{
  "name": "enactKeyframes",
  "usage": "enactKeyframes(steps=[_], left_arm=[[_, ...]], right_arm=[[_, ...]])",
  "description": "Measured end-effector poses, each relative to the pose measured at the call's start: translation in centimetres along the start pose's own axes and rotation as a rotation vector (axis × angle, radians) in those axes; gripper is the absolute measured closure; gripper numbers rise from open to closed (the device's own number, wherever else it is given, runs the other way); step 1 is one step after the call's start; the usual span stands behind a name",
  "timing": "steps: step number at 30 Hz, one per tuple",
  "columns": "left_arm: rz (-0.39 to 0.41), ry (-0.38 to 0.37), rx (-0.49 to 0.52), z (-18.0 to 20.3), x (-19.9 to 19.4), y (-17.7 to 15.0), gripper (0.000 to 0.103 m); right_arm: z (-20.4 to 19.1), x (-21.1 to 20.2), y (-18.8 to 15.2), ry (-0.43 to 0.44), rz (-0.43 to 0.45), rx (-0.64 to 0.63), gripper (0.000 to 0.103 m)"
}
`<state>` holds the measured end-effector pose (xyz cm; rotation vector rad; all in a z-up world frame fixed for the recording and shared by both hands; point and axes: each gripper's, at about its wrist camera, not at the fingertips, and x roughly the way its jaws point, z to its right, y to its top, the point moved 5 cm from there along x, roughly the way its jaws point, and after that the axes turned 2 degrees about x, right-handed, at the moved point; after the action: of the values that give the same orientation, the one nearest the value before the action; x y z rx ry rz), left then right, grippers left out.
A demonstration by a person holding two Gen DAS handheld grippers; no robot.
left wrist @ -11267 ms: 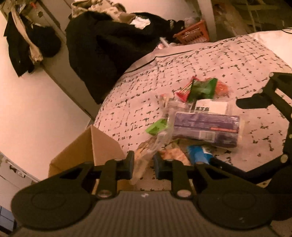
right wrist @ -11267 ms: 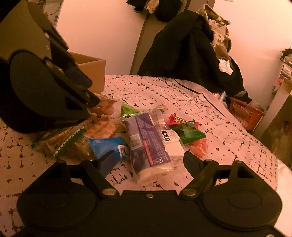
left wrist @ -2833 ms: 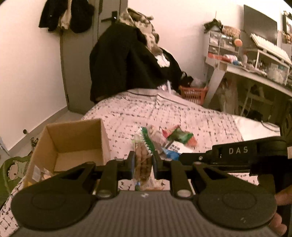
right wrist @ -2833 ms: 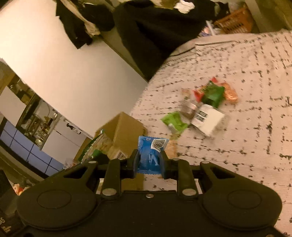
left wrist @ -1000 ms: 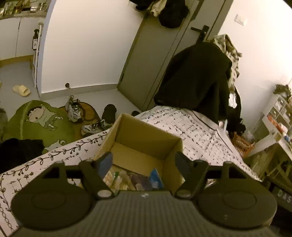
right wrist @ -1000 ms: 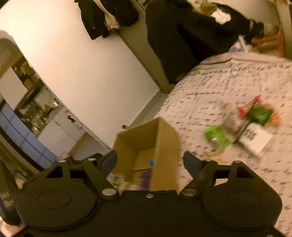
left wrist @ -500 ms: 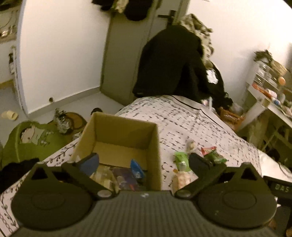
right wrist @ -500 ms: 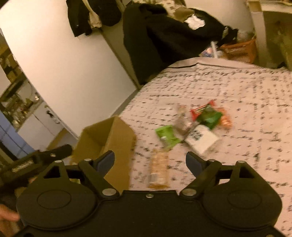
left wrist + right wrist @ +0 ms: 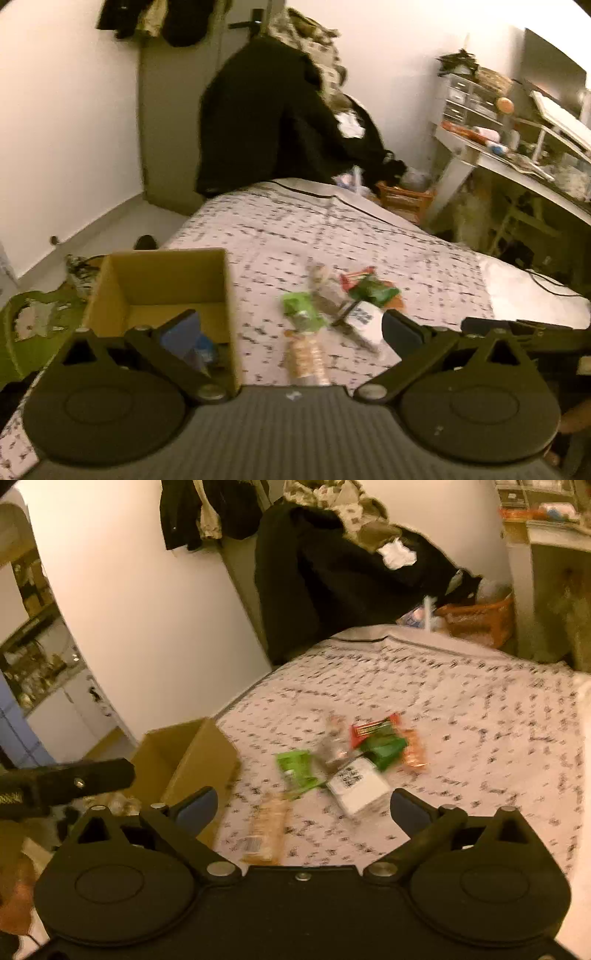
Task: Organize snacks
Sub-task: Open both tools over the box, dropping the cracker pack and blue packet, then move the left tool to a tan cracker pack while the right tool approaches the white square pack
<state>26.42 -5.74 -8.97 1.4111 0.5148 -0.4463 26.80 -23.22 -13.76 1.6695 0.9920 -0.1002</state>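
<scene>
The box [image 9: 162, 280] stands open-topped at the left edge of the bed [image 9: 295, 229], one wall just beside the left gripper [image 9: 291, 332]; a blue packet [image 9: 205, 350] and other wrappers lie on its floor, partly hidden by the near finger. That gripper's tongs are wide apart and hold nothing. Right of the box runs a bare strip of patterned cover. Then the loose snacks begin: a cracker pack [image 9: 306, 356] nearest, with a light green packet [image 9: 301, 314] just beyond it. Next come a clear wrapper [image 9: 325, 288] and a white packet [image 9: 364, 321] with a dark barcode-like print, too blurred to read. A dark green packet [image 9: 373, 290] lies over a red one [image 9: 354, 275], whose label I cannot make out. All of them lie close together at mid-bed, well clear of the bed's edges, with open cover behind them and to the right.

In the right wrist view, the right gripper [image 9: 303, 808] hovers above the near cover, tongs spread and empty. The cracker pack [image 9: 266, 830] and the white packet [image 9: 358, 784] show between the tongs, and an orange packet [image 9: 413, 753] ends the cluster. Far right, a desk [image 9: 517, 162] borders the bed.
</scene>
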Motion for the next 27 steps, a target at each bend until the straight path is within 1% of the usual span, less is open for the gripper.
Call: enactKeyframes(steps=[1,4,7,10,13,14,16,18,21,24,27], left_arm=[[-0.003,-0.002,0.005,0.4,0.2,0.0,0.000],[-0.011,0.024,0.043,1.3,1.0,0.0,0.000],[-0.032,0.038,0.093,2.2,1.9,-0.2,0.001],[-0.036,0.050,0.099,2.7,2.3,-0.4,0.001],[-0.030,0.071,0.102,2.9,2.3,-0.4,0.001],[-0.041,0.074,0.081,2.8,2.4,-0.3,0.001],[-0.042,0.069,0.061,2.9,2.6,-0.2,0.002],[-0.031,0.071,0.067,3.3,2.9,0.0,0.003],[-0.026,0.045,0.079,4.2,3.5,-0.3,0.003],[-0.052,0.021,0.078,4.9,4.7,-1.0,0.004],[-0.070,0.022,0.091,5.5,5.7,-1.7,0.004]], right_arm=[[0.3,0.0,-0.1,-0.015,0.014,-0.005,0.002],[1.2,0.3,-0.4,-0.034,0.025,0.005,0.002],[1.9,0.4,-0.6,-0.054,0.070,-0.008,0.002],[2.8,0.7,-1.1,-0.047,0.089,0.002,0.002],[3.5,1.2,-1.7,-0.031,0.066,-0.006,0.002],[3.5,1.1,-1.8,-0.033,0.067,-0.023,0.002],[3.6,1.1,-1.8,-0.052,0.081,-0.063,0.002],[3.9,1.1,-1.8,-0.055,0.091,-0.073,0.002],[4.2,1.4,-1.8,-0.067,0.096,-0.081,0.002],[4.5,1.9,-1.8,-0.095,0.099,-0.110,0.002],[5.2,2.5,-2.3,-0.101,0.078,-0.093,0.002]])
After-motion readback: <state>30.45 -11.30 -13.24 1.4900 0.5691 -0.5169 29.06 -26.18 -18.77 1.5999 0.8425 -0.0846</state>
